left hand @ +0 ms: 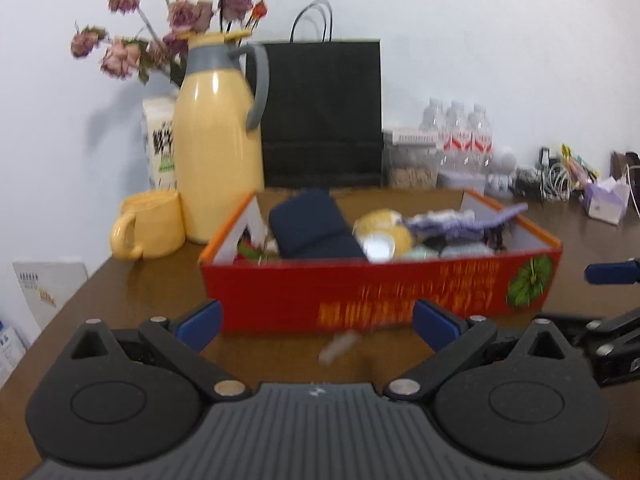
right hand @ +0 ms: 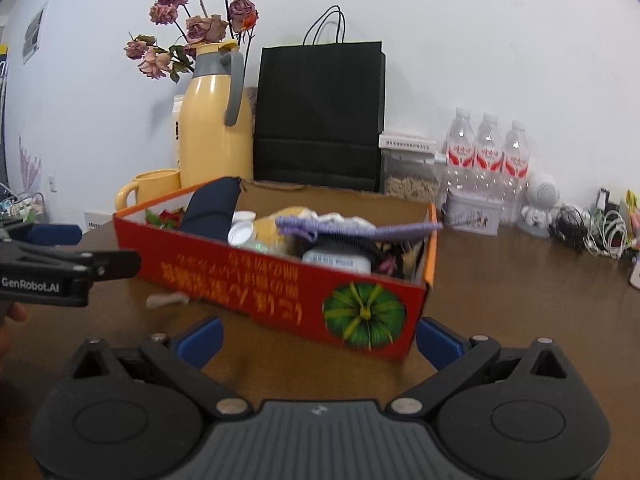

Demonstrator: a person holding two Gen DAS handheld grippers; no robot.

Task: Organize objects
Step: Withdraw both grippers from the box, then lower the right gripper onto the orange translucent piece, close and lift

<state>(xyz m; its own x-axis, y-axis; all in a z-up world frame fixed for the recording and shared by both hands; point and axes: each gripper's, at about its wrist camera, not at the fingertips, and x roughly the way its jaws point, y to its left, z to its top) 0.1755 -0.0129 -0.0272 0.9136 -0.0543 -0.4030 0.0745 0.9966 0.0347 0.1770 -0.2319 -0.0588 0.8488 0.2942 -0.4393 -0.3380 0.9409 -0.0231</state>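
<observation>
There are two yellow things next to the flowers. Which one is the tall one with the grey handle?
That is the yellow jug, standing upright with a grey collar and handle. The other yellow thing, the mug, is short, all yellow, and sits beside the jug.

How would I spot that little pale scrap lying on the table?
Find the red box on the brown table. Just before its long printed side lies the pale scrap, flat on bare wood. It is the only loose thing outside the box there.
</observation>
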